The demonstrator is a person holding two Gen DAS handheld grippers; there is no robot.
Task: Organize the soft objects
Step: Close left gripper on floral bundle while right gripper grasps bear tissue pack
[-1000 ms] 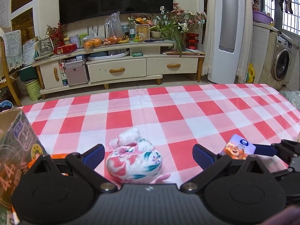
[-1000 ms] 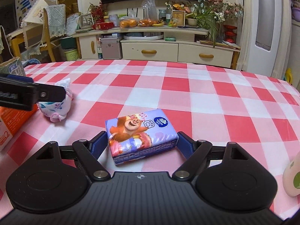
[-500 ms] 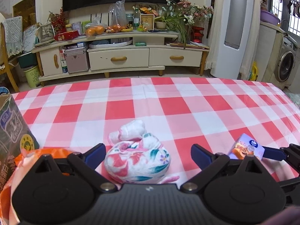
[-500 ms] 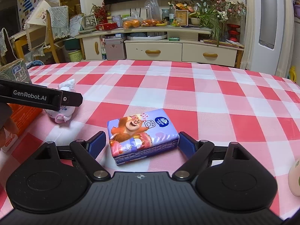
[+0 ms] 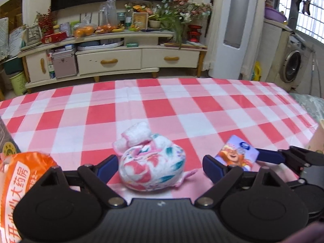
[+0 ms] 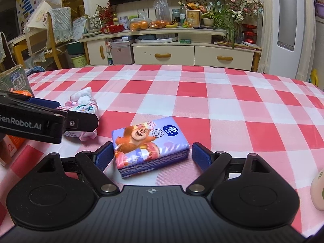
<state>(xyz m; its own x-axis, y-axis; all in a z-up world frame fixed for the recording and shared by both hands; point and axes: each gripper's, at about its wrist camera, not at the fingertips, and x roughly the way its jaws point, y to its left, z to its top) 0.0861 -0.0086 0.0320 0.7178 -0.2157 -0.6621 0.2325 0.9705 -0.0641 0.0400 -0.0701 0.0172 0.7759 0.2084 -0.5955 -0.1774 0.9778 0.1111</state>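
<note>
A rolled floral cloth bundle (image 5: 151,163) lies on the red-and-white checked tablecloth, between the open fingers of my left gripper (image 5: 160,165); neither pad touches it. It also shows in the right wrist view (image 6: 81,109), partly behind the left gripper's finger (image 6: 81,122). A purple tissue pack with a cartoon bear (image 6: 149,143) lies between the open fingers of my right gripper (image 6: 150,155), with small gaps on both sides. The pack also shows in the left wrist view (image 5: 237,155), with a right gripper finger (image 5: 267,156) beside it.
An orange plastic bag (image 5: 18,184) and a printed carton (image 6: 15,80) stand at the table's left. A pale rounded object (image 6: 319,190) sits at the right edge. A TV cabinet (image 5: 113,58) stands beyond the table's far edge.
The left gripper has moved forward a little, so the cloth bundle sits deeper between its fingers. The right gripper has edged closer around the tissue pack. Both stay open.
</note>
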